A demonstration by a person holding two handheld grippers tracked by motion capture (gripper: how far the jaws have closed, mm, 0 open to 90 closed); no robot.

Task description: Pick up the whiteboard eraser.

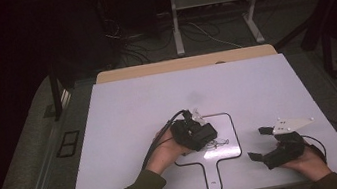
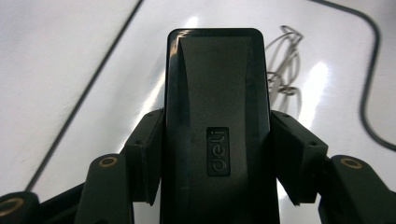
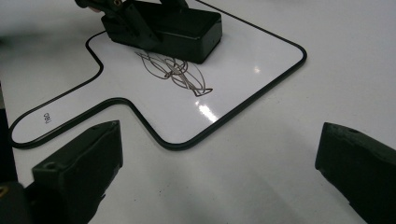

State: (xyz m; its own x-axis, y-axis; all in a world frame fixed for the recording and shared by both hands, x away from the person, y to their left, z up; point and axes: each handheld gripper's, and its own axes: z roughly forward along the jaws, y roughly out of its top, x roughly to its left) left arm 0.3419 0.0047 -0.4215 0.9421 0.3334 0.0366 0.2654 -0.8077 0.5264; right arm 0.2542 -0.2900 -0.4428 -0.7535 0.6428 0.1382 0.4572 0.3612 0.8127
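Note:
A small paddle-shaped whiteboard (image 1: 225, 122) with a black rim and a handle lies on the white table. A dark scribble (image 1: 217, 143) is drawn on it, also seen in the right gripper view (image 3: 175, 72) and the left gripper view (image 2: 282, 60). My left gripper (image 1: 198, 133) is shut on a black "deli" board eraser (image 2: 217, 93), which rests flat on the board just beside the scribble (image 3: 187, 28). My right gripper (image 1: 259, 143) rests on the table right of the board with its jaws wide open (image 3: 219, 163) and nothing between them.
The white table (image 1: 123, 111) has free room on its far and left parts. A tan board edge (image 1: 152, 69) lies along its back. Cables (image 1: 160, 138) trail from both grippers. Beyond the table are a dark floor and a metal frame (image 1: 175, 17).

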